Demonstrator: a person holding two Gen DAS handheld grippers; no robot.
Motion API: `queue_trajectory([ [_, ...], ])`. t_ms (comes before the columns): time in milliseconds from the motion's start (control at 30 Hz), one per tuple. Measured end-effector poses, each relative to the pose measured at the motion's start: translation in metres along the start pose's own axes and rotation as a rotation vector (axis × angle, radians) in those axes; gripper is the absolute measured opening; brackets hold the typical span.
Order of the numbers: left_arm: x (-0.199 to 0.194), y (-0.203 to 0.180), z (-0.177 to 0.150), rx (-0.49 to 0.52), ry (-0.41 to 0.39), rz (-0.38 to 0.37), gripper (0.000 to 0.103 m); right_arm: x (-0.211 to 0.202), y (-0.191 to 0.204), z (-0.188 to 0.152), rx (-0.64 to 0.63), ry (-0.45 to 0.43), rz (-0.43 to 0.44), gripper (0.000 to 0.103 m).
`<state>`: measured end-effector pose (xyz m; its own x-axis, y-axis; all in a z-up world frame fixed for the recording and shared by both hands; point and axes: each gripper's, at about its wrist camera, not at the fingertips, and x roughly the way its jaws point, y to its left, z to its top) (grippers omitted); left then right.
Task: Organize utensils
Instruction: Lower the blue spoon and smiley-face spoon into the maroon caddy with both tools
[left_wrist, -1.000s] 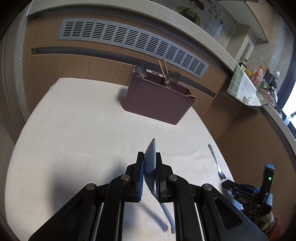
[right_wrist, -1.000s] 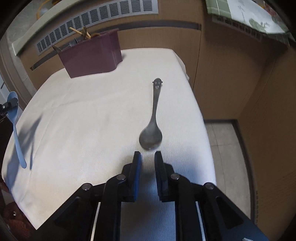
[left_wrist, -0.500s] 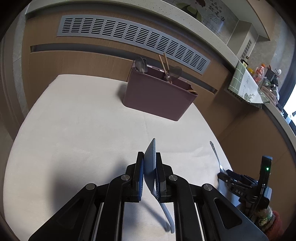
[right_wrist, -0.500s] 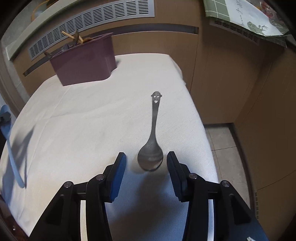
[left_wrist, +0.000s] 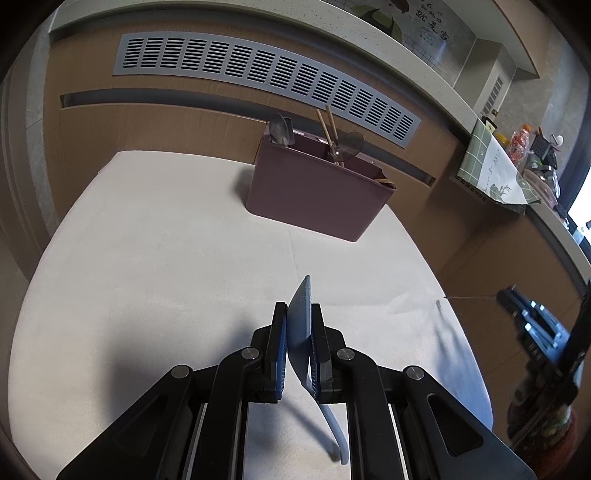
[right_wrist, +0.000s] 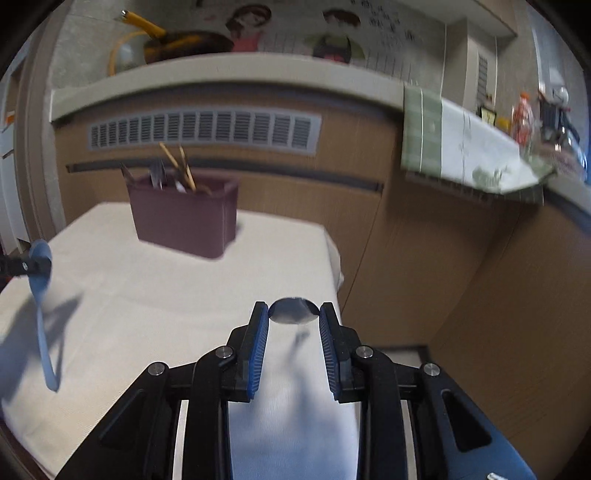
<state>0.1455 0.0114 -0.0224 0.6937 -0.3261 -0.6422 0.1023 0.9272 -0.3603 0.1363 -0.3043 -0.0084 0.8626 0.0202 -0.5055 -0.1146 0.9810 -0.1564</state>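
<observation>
My left gripper (left_wrist: 299, 314) is shut on a light blue spoon (left_wrist: 301, 325), gripped by its bowl with the handle hanging down toward the white tablecloth (left_wrist: 166, 240). The same spoon shows at the left of the right wrist view (right_wrist: 40, 280). My right gripper (right_wrist: 294, 314) is shut on the bowl of a metal spoon (right_wrist: 293, 311) and holds it level above the table's right edge; in the left wrist view the spoon's handle (left_wrist: 469, 296) sticks out from it. A maroon utensil holder (left_wrist: 314, 195) with spoons and chopsticks stands at the back of the table.
A wooden cabinet wall with a grey vent (left_wrist: 266, 77) runs behind the table. A counter at the right carries a green cloth (right_wrist: 461, 147) and bottles. The table's right edge drops to the floor (right_wrist: 402, 350).
My right gripper opened around the metal spoon's bowl, closed on it and lifted it off the cloth, tilting up. My left gripper kept hold of the blue spoon and barely moved.
</observation>
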Motion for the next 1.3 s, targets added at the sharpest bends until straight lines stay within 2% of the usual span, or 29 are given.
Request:
queue_trajectory([
  [133, -0.001, -0.001, 0.001, 0.008, -0.004, -0.002, 0.011, -0.009, 0.005, 0.019, -0.009, -0.042, 0.058, 0.025],
  [267, -0.005, -0.001, 0.006, 0.011, -0.019, -0.002, 0.011, -0.009, 0.012, 0.030, 0.005, -0.045, 0.130, 0.025],
  [400, -0.019, -0.010, 0.032, 0.052, -0.079, -0.018, 0.011, -0.009, 0.015, 0.046, 0.026, -0.056, 0.189, 0.025],
  [467, -0.034, -0.021, 0.062, 0.093, -0.158, -0.029, 0.011, -0.014, 0.017, 0.066, 0.014, -0.091, 0.214, 0.025],
  [600, -0.066, -0.053, 0.136, 0.206, -0.371, -0.030, 0.011, -0.032, 0.018, 0.130, -0.007, -0.217, 0.260, 0.025],
  [667, -0.072, -0.066, 0.172, 0.237, -0.479, 0.002, 0.011, -0.033, 0.018, 0.166, -0.007, -0.244, 0.282, 0.025],
  [800, -0.063, -0.083, 0.217, 0.303, -0.643, 0.057, 0.011, -0.011, 0.025, 0.218, -0.021, -0.216, 0.315, 0.025],
  [867, -0.046, -0.086, 0.227, 0.336, -0.678, 0.078, 0.011, 0.009, 0.027, 0.232, -0.016, -0.172, 0.339, 0.025],
  [1033, 0.015, -0.073, 0.234, 0.368, -0.616, 0.113, 0.011, 0.061, 0.037, 0.237, -0.001, -0.045, 0.383, 0.025],
  [1300, 0.077, -0.040, 0.218, 0.313, -0.506, 0.081, 0.012, 0.133, 0.058, 0.208, 0.021, 0.137, 0.414, 0.025],
])
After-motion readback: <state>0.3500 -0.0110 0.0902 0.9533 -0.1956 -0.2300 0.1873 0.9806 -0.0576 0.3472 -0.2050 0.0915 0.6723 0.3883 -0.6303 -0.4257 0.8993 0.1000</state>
